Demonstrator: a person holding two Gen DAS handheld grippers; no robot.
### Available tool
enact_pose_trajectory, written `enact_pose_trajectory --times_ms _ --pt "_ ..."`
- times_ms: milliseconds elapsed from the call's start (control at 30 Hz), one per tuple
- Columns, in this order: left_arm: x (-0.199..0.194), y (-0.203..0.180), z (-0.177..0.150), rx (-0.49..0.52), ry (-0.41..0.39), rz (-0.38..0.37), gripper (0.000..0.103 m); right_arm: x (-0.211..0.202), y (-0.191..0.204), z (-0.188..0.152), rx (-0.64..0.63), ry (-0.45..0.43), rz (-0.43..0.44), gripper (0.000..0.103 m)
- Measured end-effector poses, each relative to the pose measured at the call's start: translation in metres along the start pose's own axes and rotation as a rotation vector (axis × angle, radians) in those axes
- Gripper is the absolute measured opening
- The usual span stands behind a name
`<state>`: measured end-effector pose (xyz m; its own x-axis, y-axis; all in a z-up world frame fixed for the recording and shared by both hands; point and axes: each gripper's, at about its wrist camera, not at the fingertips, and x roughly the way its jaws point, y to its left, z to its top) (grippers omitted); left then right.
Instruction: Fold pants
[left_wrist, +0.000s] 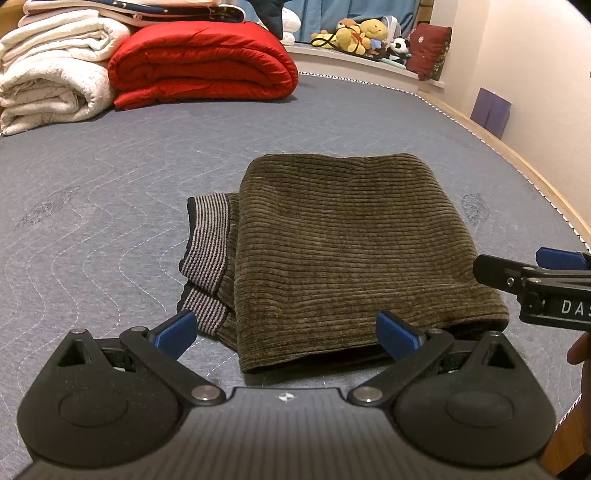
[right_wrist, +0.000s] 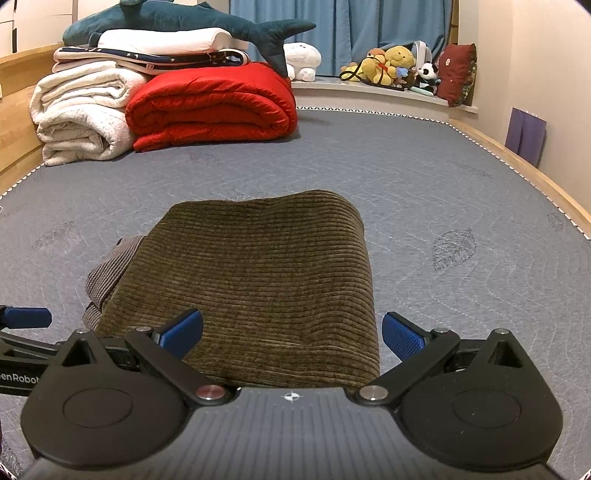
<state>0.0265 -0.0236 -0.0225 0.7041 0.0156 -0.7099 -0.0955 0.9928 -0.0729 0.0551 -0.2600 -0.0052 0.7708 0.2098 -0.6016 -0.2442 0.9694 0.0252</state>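
Both grippers sit nearest the cameras, each with blue fingers spread wide and holding nothing. Left gripper (left_wrist: 286, 332) hovers at the near edge of the pants (left_wrist: 354, 254), its pads flanking the near left portion of the fold without touching it. Right gripper (right_wrist: 291, 334) hovers over the near right portion of the pants (right_wrist: 251, 280); its left pad lies over the cloth, its right pad over bare mattress (right_wrist: 461, 206).

Pants: olive corduroy, folded into a compact block, lying flat near the middle of the mattress. A striped waistband (left_wrist: 208, 258) protrudes from the left side.

Hidden or cut off:
- The near edge of the pants is covered by the gripper body in the right view.
- The right gripper appears in the left view only as a dark arm cut by the right frame edge, with partial lettering.
- Waistband stripes are clear in the left view; in the right view they are blurred to grey.

View differences: only the right view shows the whole shark toy (right_wrist: 177, 18) atop the far left bedding. Both views show the red quilt (left_wrist: 203, 62) and white blankets (left_wrist: 55, 70).
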Motion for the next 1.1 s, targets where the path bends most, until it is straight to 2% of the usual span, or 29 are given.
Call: enact_pose_trajectory --times_ms 1100 --pt "-0.0014 0.0014 0.0014 0.012 -0.007 -0.015 0.103 0.0015 0.005 -0.002 0.001 0.005 0.0 0.102"
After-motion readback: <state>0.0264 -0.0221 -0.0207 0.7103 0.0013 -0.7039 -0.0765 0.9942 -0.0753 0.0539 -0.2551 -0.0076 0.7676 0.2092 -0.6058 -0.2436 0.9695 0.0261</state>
